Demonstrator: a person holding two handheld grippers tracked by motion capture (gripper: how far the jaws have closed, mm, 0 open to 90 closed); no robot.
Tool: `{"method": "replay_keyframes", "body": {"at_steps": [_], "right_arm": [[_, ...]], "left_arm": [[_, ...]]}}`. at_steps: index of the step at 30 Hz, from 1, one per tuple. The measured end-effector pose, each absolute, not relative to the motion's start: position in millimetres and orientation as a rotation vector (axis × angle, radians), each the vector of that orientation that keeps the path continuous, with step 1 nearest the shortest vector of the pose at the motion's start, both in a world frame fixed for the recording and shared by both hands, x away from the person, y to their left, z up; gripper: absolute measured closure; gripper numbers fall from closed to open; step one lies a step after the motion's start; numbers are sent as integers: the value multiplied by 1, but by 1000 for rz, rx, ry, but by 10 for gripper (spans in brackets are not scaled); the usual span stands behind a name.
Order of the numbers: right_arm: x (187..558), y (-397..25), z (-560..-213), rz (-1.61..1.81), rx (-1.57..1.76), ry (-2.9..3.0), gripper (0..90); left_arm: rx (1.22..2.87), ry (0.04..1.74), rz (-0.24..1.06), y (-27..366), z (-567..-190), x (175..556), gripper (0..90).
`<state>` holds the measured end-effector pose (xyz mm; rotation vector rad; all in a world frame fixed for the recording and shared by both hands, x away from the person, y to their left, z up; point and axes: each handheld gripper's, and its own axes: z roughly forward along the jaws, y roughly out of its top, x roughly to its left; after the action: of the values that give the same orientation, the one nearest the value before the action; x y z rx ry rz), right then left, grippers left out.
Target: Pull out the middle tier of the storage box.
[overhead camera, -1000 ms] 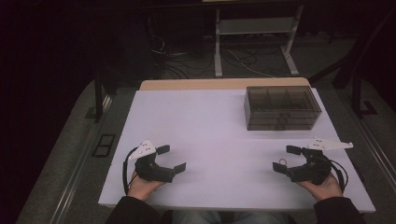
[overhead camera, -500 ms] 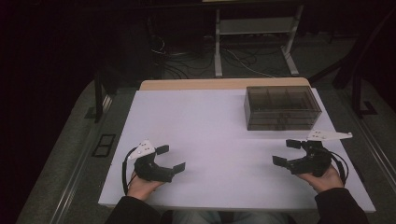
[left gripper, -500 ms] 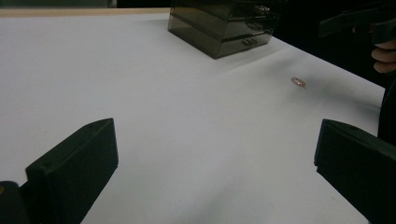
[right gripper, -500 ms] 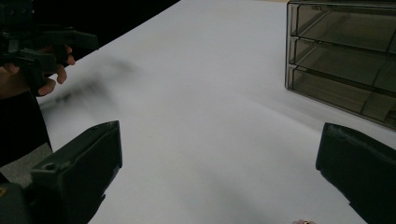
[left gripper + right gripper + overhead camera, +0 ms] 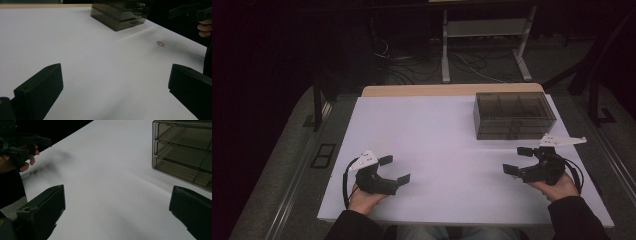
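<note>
- My left tool (image 5: 391, 170) rests on the desk (image 5: 437, 135), jaws spread, empty.
- My right tool (image 5: 520, 161) hovers released near the drawer box (image 5: 514, 115).
- Small ring (image 5: 160, 43), perhaps, lies between them.

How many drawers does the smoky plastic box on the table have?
3, stacked in the drawer box: top, middle, bottom. All look shut; the right gripper view cuts off their far ends.

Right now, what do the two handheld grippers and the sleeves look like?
Both are black two-jaw units with blocky, flat-faced jaws. The left gripper carries a pale grey three-cornered plate on top and a black cable looping at its side. The right gripper has a similar plate and a black cable by the wrist. Dark sleeves cover both forearms.
</note>
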<state>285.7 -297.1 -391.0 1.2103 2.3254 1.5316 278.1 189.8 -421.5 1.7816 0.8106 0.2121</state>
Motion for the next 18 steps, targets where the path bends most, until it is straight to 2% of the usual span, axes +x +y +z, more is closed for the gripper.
{"method": "replay_keyframes", "body": {"at_steps": [18], "right_arm": [[303,-301,-399,1513,1270,2330,0]], "left_arm": [[1783,807,214,189,-422,278,0]]}}
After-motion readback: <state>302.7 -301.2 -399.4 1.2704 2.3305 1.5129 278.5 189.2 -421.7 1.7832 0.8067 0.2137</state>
